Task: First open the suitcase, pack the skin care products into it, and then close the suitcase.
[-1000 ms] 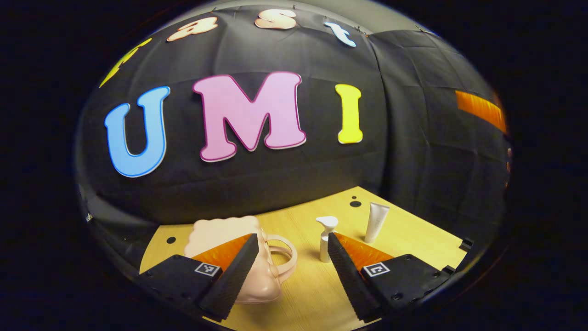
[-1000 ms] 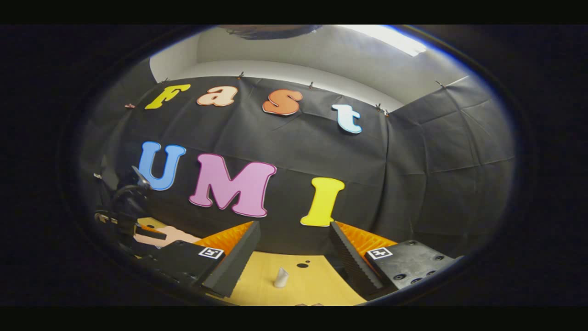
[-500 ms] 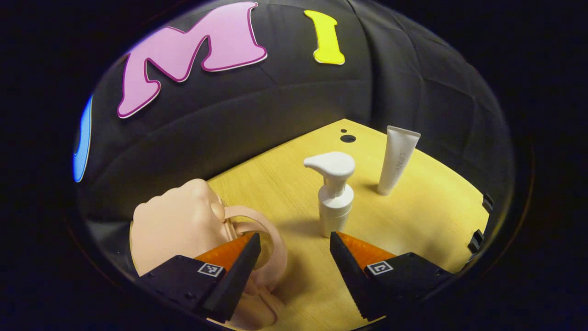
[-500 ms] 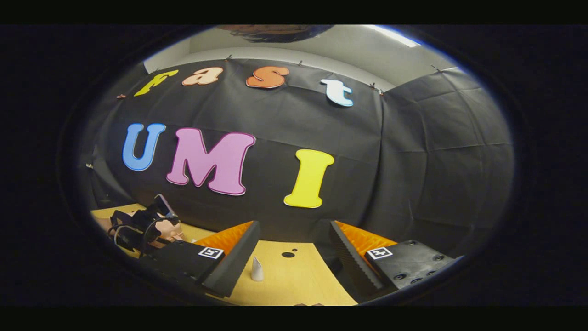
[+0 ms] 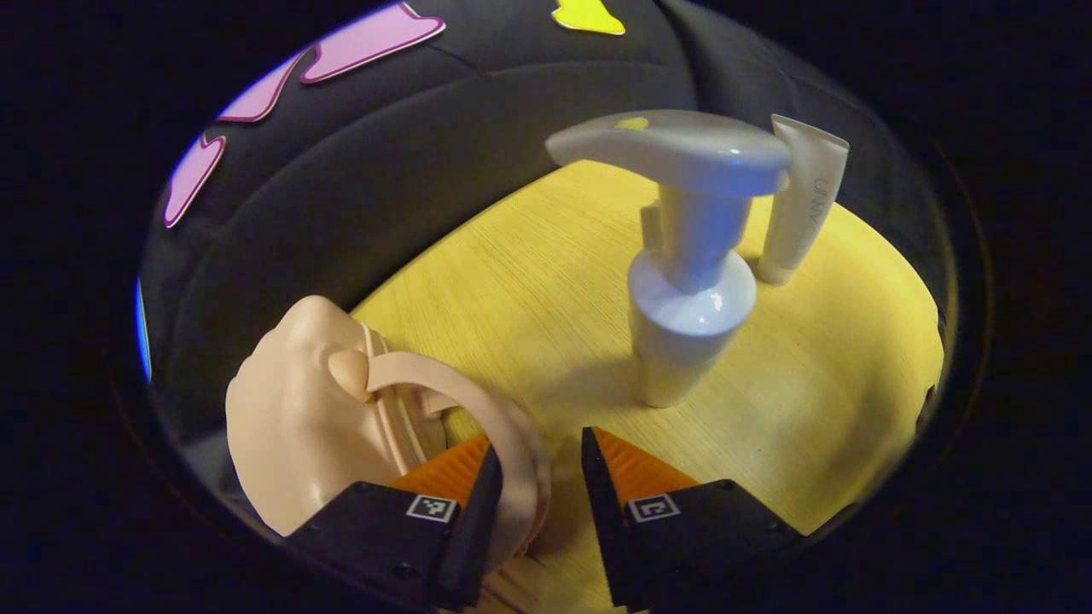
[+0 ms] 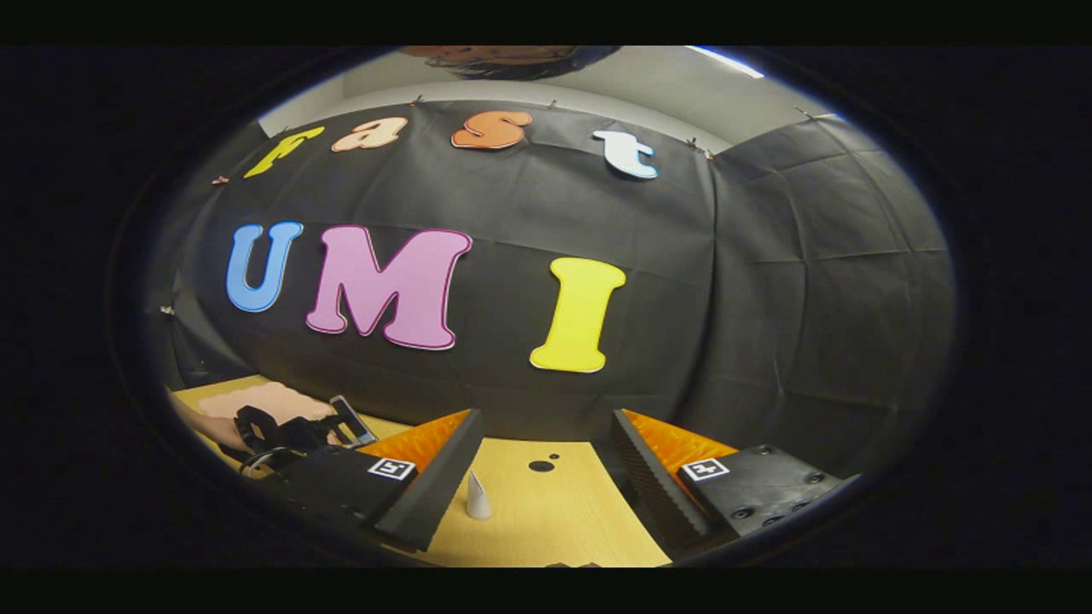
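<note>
A small peach-pink suitcase (image 5: 299, 418) lies shut on the wooden table (image 5: 529, 281) at the lower left of the left gripper view. Its loop handle (image 5: 478, 401) curves down between the fingers of my left gripper (image 5: 539, 443), which are narrowed around it; a gap still shows beside the right finger. A white pump bottle (image 5: 687, 290) stands just ahead, with a white tube (image 5: 798, 213) upright behind it. In the right gripper view my right gripper (image 6: 546, 418) hangs open and empty above the table, the white tube (image 6: 476, 499) small below it.
The black booth wall rises close behind the table. Two dark holes (image 6: 541, 466) mark the tabletop near the far edge. At the left of the right gripper view a hand holds the left gripper (image 6: 281, 431) over the suitcase (image 6: 264, 399).
My left gripper has dropped down and forward to the suitcase handle, and its fingers have narrowed around it. The pump bottle now looms much larger. The right gripper has barely shifted.
</note>
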A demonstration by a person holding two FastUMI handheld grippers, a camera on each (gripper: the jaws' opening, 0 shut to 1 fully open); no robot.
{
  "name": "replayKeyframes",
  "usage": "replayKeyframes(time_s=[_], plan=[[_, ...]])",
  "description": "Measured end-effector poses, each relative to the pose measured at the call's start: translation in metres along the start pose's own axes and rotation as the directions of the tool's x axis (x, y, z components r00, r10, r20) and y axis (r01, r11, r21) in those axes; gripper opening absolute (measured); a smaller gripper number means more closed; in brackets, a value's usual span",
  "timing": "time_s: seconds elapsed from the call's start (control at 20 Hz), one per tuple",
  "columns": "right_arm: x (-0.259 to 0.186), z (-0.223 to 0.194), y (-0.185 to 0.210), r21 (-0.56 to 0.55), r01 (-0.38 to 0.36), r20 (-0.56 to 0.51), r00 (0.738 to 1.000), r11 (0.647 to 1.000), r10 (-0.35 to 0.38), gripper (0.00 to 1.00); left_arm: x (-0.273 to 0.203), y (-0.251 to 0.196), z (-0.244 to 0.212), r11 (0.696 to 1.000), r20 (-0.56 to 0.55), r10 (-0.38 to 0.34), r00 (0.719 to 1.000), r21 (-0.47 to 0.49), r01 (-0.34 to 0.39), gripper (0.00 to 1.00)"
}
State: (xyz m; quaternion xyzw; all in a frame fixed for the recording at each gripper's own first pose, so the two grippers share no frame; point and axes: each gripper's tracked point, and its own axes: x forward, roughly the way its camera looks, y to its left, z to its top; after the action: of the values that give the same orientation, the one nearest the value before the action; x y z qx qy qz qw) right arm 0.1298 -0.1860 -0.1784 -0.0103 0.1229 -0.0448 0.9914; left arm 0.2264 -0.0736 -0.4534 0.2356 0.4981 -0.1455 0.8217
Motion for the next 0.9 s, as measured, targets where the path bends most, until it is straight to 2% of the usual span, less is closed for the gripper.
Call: replayKeyframes(time_s=[0.05,0.1,0.2,0.25,0.35,0.55,0.6,0.65,0.8,0.9], plan=[[0.000,-0.002,-0.001,0.007,-0.002,-0.004,1.000,1.000,0.002,0.97,-0.001,0.005,0.001,0.999,0.002,0.013,1.000,-0.034,-0.013,0.52],[0.000,-0.006,0.000,0.011,-0.009,-0.010,1.000,1.000,0.009,0.97,-0.001,0.003,0.003,0.998,0.015,-0.005,1.000,-0.055,0.006,0.40],[0.001,-0.012,0.002,0.012,-0.024,-0.023,0.999,1.000,0.024,0.97,-0.001,0.005,0.000,0.998,0.007,-0.010,1.000,-0.062,0.011,0.21],[0.001,-0.014,0.004,0.011,-0.031,-0.026,0.999,0.999,0.031,0.95,-0.001,0.006,0.002,0.998,0.012,-0.006,1.000,-0.066,0.007,0.24],[0.001,-0.011,0.005,0.009,-0.035,-0.024,0.999,0.999,0.035,0.97,-0.005,0.009,0.010,0.996,0.038,0.010,0.999,-0.088,-0.007,0.20],[-0.006,-0.003,0.013,-0.008,-0.033,-0.008,0.999,0.999,0.033,0.97,-0.026,0.013,0.027,0.988,0.098,-0.004,0.995,-0.154,0.019,0.18],[-0.009,-0.002,0.016,-0.011,-0.034,-0.011,0.999,0.999,0.034,0.97,-0.030,0.014,0.029,0.984,0.109,-0.007,0.994,-0.176,0.026,0.22],[-0.012,-0.001,0.019,-0.012,-0.036,-0.014,0.999,0.999,0.035,0.97,-0.036,0.016,0.033,0.979,0.123,-0.011,0.992,-0.202,0.036,0.18],[-0.018,0.003,0.031,-0.011,-0.045,-0.016,0.999,0.999,0.045,0.97,-0.060,0.027,0.053,0.956,0.187,-0.019,0.982,-0.285,0.073,0.18],[-0.019,0.006,0.042,-0.016,-0.056,-0.019,0.998,0.998,0.055,0.97,-0.086,0.046,0.066,0.954,0.219,-0.005,0.976,-0.293,0.071,0.18]])
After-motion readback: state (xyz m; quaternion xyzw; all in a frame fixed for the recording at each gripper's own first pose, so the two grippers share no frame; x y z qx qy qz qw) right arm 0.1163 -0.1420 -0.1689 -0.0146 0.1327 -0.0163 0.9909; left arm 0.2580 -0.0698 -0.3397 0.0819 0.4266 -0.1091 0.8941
